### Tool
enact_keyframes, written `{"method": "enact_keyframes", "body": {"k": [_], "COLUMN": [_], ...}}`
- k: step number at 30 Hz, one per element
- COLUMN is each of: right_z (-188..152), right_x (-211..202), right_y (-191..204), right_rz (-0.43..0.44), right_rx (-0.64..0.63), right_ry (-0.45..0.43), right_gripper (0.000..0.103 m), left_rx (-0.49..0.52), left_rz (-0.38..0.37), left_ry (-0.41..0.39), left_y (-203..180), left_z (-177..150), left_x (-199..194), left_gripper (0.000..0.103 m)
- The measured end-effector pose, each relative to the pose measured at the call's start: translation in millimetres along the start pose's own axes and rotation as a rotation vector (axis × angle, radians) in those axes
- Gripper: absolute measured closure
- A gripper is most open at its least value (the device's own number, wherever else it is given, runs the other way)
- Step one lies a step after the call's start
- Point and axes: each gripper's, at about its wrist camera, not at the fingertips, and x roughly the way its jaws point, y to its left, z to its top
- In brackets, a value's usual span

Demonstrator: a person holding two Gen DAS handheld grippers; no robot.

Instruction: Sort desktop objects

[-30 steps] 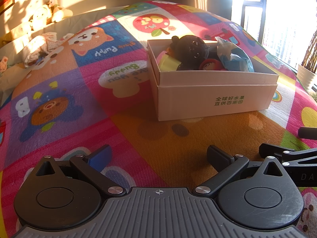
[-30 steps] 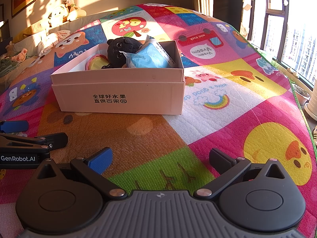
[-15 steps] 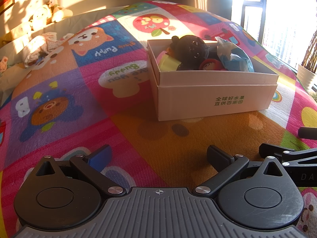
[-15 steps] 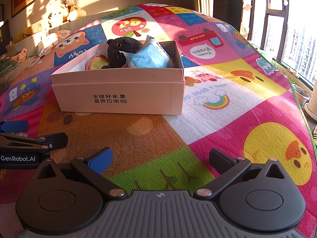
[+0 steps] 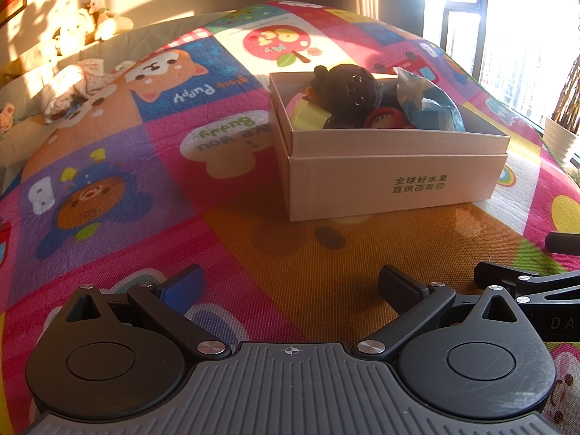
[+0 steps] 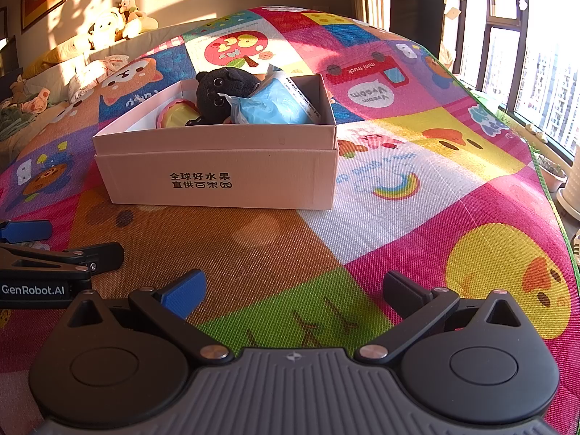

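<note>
A pale cardboard box point(image 5: 398, 188) with printed characters sits on the colourful play mat point(image 5: 224, 239); it also shows in the right wrist view point(image 6: 217, 177). Inside lie a black plush toy point(image 5: 349, 90), a blue plastic pack point(image 5: 427, 108), a small red round toy point(image 5: 384, 119) and a pink-and-yellow item point(image 5: 306, 114). The plush point(image 6: 224, 90) and blue pack point(image 6: 272, 107) also show in the right wrist view. My left gripper point(image 5: 290, 286) is open and empty, low over the mat short of the box. My right gripper point(image 6: 293, 290) is open and empty beside it.
Stuffed toys point(image 6: 119, 25) and bundled clothes point(image 5: 72, 83) lie along the far left edge by the wall. A window point(image 6: 525, 54) and potted plants point(image 6: 554, 174) run along the right. The left gripper's fingers point(image 6: 25, 230) show at the right view's left edge.
</note>
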Motion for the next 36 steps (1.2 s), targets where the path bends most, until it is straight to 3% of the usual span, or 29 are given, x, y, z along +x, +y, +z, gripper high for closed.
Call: {"method": "enact_keyframes", "body": {"k": [36], "right_z": [0.2], "right_x": [-0.4], "right_y": [0.0], "right_rz": [0.000], "right_rx": [0.000], "right_ry": [0.000], "right_gripper": [0.000], "left_rx": [0.002], "left_rz": [0.002], "left_ry": [0.001], "left_y": [-0.1], "left_z": [1.9], "left_x": [1.9], "left_gripper": [0.000]}}
